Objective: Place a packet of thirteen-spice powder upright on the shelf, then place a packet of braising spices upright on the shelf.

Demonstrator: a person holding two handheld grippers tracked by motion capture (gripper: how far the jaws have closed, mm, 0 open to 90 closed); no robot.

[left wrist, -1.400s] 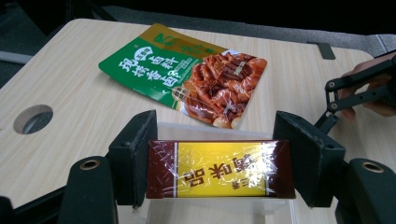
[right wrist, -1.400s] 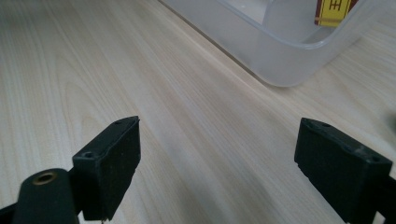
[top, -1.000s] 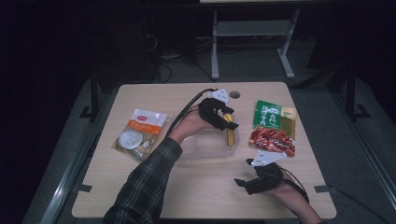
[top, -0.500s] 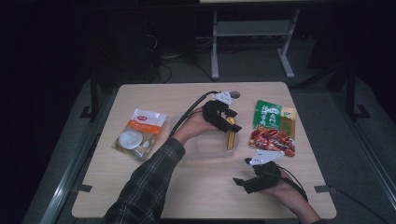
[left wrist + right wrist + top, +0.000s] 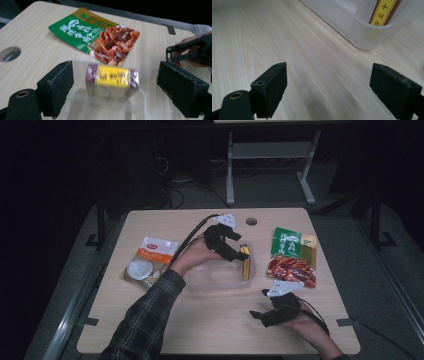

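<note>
The near left part of the table [image 5: 150,330] is bare wood, crossed only by the person's sleeve [image 5: 145,320]. At mid-table the clear container [image 5: 220,280] blocks the way, with the yellow-labelled packet [image 5: 245,266] standing against its right wall. Toward the right edge lie the green pouch [image 5: 292,244] and red pouch [image 5: 292,271] (touching each other); the white pouch [image 5: 149,262] takes the left side.
</note>
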